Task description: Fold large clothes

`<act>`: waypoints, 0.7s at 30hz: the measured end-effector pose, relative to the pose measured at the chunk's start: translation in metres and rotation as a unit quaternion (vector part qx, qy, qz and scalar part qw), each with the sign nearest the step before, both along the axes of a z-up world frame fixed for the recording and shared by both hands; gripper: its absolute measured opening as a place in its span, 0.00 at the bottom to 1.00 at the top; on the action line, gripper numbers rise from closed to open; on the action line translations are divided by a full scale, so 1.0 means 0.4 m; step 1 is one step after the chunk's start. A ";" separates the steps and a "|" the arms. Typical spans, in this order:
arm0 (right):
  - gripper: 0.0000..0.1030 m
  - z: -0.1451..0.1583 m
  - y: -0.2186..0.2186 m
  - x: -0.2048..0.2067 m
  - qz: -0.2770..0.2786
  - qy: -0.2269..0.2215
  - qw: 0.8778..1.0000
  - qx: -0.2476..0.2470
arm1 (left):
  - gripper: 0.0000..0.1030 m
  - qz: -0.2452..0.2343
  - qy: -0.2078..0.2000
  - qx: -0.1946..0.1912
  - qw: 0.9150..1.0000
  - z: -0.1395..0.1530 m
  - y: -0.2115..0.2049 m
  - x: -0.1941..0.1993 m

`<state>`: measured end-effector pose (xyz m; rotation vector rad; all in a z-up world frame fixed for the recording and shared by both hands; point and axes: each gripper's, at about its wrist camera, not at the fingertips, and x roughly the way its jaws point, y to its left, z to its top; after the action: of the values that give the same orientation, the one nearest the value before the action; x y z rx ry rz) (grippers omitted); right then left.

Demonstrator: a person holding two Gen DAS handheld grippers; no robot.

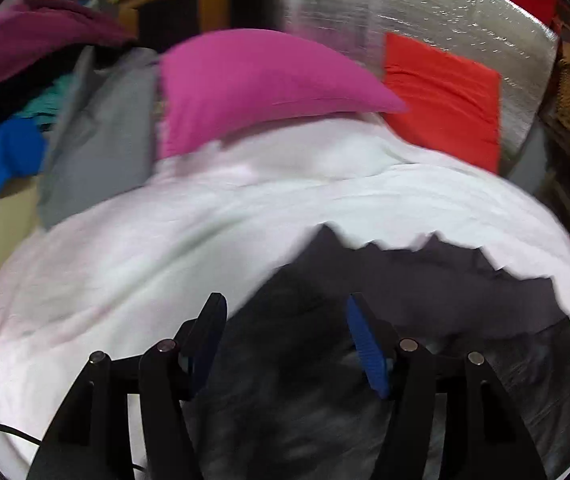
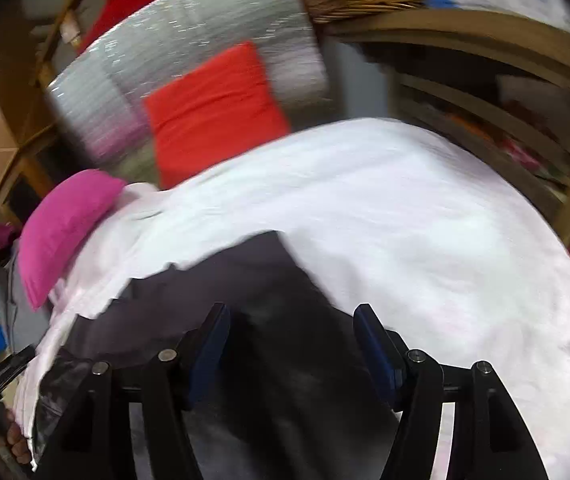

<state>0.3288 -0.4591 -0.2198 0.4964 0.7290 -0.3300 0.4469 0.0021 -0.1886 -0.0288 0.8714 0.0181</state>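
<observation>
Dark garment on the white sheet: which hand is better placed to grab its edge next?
Probably left. The left tongs stand open over the dark garment, with its jagged edge just ahead. The right tongs, also open, face its narrower end beside bare white sheet.

Wooden shelves [image 2: 505, 120] and cabinet [image 1: 189, 4] behind.

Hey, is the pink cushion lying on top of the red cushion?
No, the pink cushion rests on the white cloth, beside the red cushion, which lies on the silver mat.

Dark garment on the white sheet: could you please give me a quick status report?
Left hand-held gripper open, empty. Right hand-held gripper open, empty. Dark garment loose on white sheet. Pink pillow clear.
</observation>
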 end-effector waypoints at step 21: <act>0.41 -0.121 -0.007 -0.181 -0.027 0.069 0.996 0.054 | 0.65 0.072 0.040 0.094 0.992 -0.128 0.149 -0.205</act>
<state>0.2564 -0.4619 -0.2682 0.6014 0.8722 -0.3792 0.3648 0.0619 -0.2398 0.0873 0.9435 0.2374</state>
